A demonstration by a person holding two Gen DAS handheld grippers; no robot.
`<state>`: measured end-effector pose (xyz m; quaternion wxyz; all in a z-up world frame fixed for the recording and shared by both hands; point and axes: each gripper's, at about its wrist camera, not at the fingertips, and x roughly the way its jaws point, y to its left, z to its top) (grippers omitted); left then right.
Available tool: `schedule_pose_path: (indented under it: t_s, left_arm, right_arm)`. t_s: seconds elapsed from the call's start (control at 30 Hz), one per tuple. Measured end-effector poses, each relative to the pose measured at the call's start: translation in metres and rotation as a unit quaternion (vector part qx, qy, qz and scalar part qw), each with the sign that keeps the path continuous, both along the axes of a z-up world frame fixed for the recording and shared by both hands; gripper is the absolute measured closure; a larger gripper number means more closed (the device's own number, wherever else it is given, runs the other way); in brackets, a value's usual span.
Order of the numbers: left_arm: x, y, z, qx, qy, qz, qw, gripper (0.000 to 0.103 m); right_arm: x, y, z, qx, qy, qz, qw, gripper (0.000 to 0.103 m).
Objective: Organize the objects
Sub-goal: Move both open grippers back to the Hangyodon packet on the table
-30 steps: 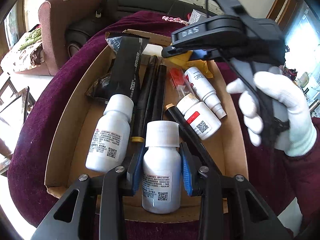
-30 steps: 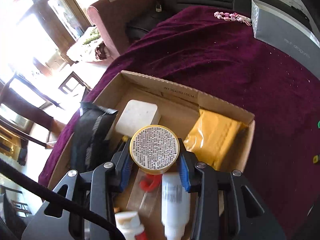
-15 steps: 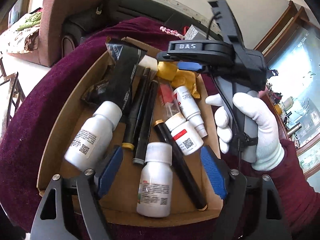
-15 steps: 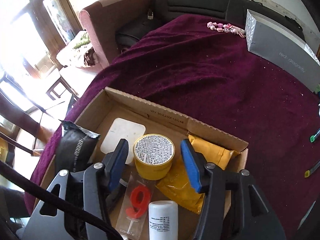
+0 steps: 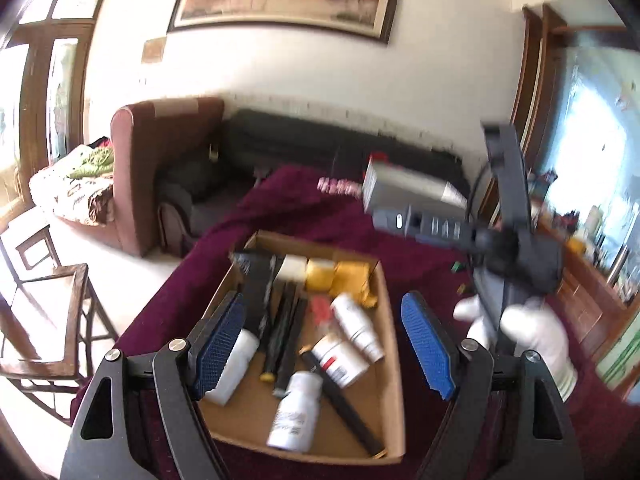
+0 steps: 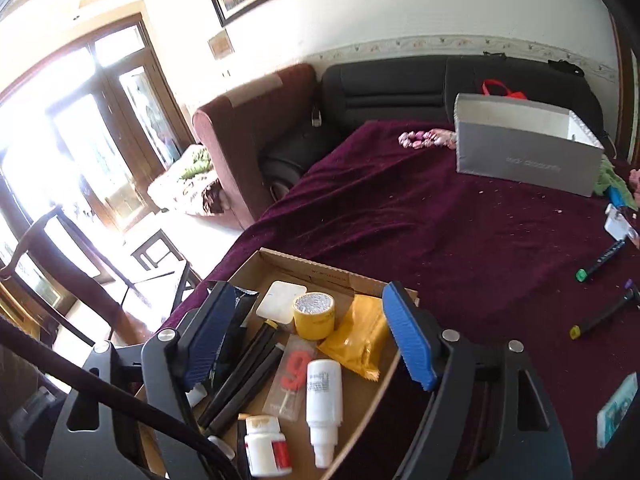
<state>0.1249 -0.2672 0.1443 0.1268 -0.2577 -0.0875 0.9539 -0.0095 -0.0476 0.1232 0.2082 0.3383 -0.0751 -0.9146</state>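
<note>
A shallow cardboard box (image 5: 390,340) (image 6: 324,274) lies on the maroon cloth and holds several items: white bottles (image 5: 294,416), black tubes (image 5: 290,332), a yellow tape roll (image 6: 314,316), a yellow packet (image 6: 358,336), a red "9" candle pack (image 6: 296,370) and a white spray bottle (image 6: 323,394). My left gripper (image 5: 324,350) is open and empty above the box's near end. My right gripper (image 6: 308,340) is open and empty above the box; its body shows blurred in the left wrist view (image 5: 512,248), held by a white-gloved hand.
A grey box (image 6: 524,148) and pink beads (image 6: 424,138) sit at the cloth's far side. Markers (image 6: 600,264) and small items lie at the right on the cloth. A brown armchair (image 6: 256,120), a black sofa (image 6: 400,88) and a wooden table (image 5: 44,320) stand around.
Both grippers have let go and pulled up and back from the box. The white bottle and the yellow tape roll now lie in the box.
</note>
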Motion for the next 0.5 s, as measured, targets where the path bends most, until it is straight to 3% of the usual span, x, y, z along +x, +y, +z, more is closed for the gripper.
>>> schedule_pose_path:
  t_s: [0.03,0.07,0.13,0.23,0.37,0.5]
  left_arm:
    - [-0.002,0.002,0.002,0.030,-0.011,-0.008,0.9995,0.006]
    - [-0.007,0.004,-0.001,0.059,-0.034,-0.034,0.9971,0.003]
    - [-0.017,0.018,-0.014,0.082,-0.092,-0.072,0.9898,0.004]
    - [-0.011,0.038,-0.015,0.048,-0.088,-0.070,0.9925,0.004]
    - [-0.008,0.060,-0.008,0.034,-0.086,-0.089,0.9917,0.004]
    - [-0.005,0.081,-0.013,0.043,-0.122,-0.132,0.9827,0.004]
  right_arm:
    - [0.006,0.006,0.003,-0.001,0.007,-0.003,1.000,0.026]
    - [0.014,0.011,0.007,-0.002,0.016,-0.007,1.000,0.026]
    - [0.030,0.027,0.014,-0.009,0.031,-0.018,0.999,0.022]
    - [0.042,0.049,0.018,-0.023,0.040,-0.029,0.999,0.022]
    - [0.058,0.081,0.017,-0.027,0.045,-0.049,0.997,0.022]
    - [0.073,0.126,0.011,-0.033,0.039,-0.088,0.995,0.022]
